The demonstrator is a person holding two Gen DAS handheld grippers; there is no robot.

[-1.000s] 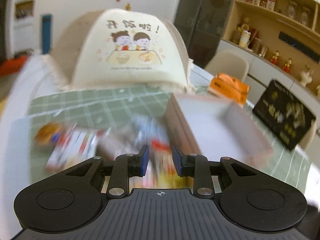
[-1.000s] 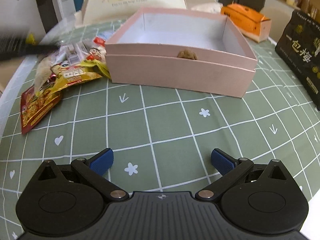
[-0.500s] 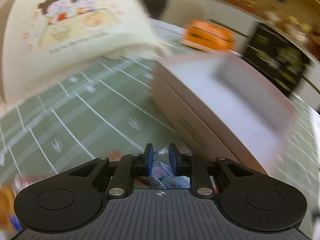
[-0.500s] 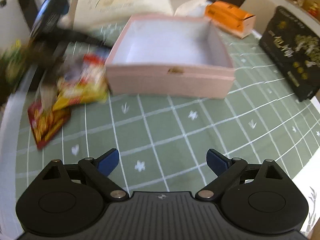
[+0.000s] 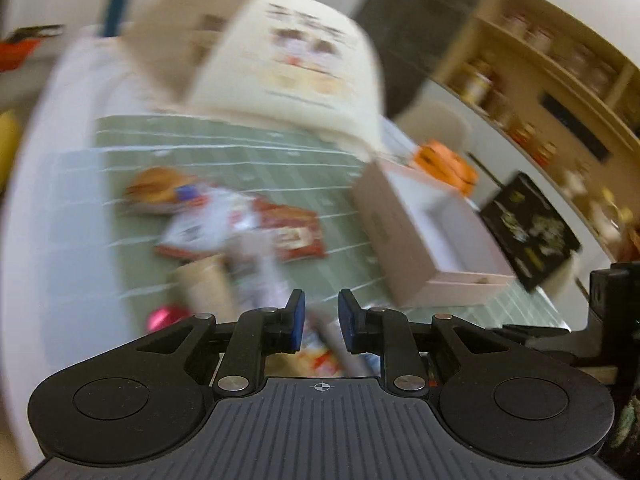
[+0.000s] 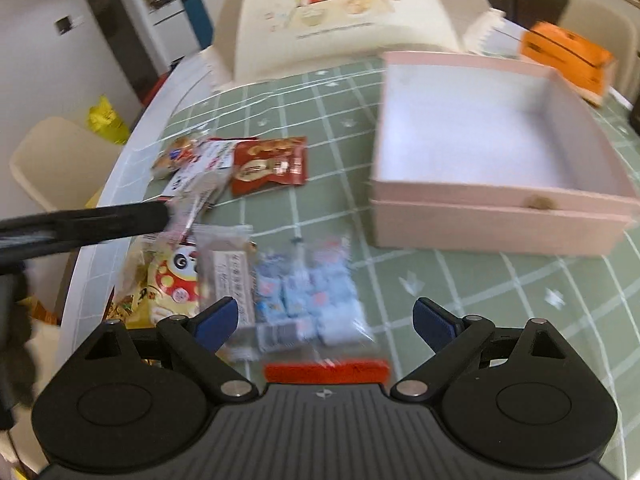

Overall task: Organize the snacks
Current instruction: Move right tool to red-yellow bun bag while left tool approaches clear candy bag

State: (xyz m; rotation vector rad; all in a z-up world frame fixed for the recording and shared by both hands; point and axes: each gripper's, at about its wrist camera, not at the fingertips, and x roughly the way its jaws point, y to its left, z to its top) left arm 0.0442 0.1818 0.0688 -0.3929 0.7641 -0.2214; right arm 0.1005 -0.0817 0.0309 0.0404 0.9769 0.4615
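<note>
Two wrist views over a round white tabletop (image 6: 120, 168) spread with a green checked cloth (image 6: 480, 292). The left view is heavily blurred.

The left tool (image 5: 322, 320) has its blue pads almost together, closed on the edge of a thin white packet (image 5: 260, 276) that trails forward from the jaws. In the right view this tool enters from the left edge as a dark bar, with the blurred packet at its tip, above the snack pile.

The right tool (image 6: 324, 316) hangs with its jaws wide apart. They have just been closing a little, and nothing is pressed between them. Below them lies a clear bag (image 6: 308, 292) of blue-wrapped candies with a red strip along its near edge.

More snacks lie left of that bag. A yellow panda packet (image 6: 176, 280) lies near the tabletop edge. A red packet (image 6: 272, 164) lies further back, and just left of it is a small cluster of other packets, too blurred to name.

The pink box (image 6: 500, 232) sits on the cloth to the right of the snacks. It is open at the top and its white inside is bare.

Behind it all stands a cream dome food cover (image 6: 340, 12) printed with two cartoon children. An orange box (image 6: 568, 56) sits behind the pink box. A black box (image 5: 528, 232) with gold print stands to the far right.
</note>
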